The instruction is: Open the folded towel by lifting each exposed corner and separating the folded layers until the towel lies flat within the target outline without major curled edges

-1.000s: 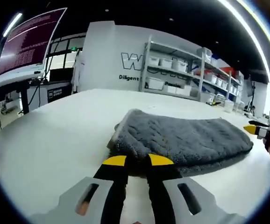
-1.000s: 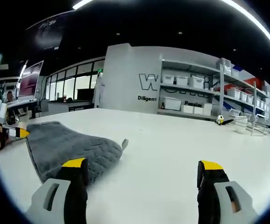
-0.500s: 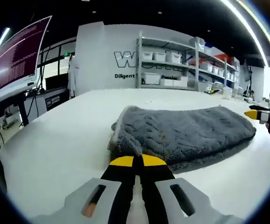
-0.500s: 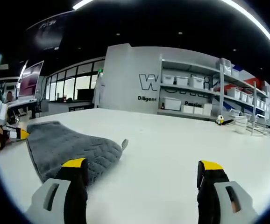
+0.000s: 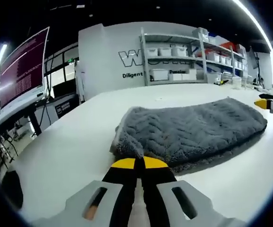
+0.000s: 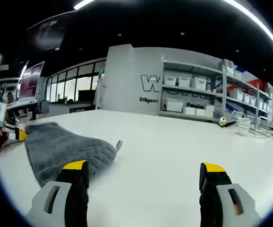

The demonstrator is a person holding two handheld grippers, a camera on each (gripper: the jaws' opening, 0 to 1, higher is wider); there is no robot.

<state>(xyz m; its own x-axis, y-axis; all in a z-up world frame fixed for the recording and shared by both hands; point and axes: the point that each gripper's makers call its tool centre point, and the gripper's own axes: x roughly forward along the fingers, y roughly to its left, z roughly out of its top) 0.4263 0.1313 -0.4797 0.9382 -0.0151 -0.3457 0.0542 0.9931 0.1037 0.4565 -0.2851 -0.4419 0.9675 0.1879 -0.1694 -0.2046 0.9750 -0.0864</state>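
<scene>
A: Where is the folded grey quilted towel (image 5: pixel 188 130)?
B: Near the white bench's (image 5: pixel 70 142) edge; its corner is pinched by the clenched left gripper (image 5: pixel 135 163). The right gripper (image 6: pixel 145 169) is held released.
A: Risk?
B: Several layers could be lifted together if too much was pinched.

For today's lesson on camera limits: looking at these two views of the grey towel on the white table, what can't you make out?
- Left gripper view: the left hand-held gripper covers the towel corner, so the grip itself is hidden.
- Same view: the right hand-held gripper is cut off by the picture's edge.
- Right gripper view: the towel's near edge sits behind one jaw.
- Either view: no target outline can be made out on the table.
</scene>
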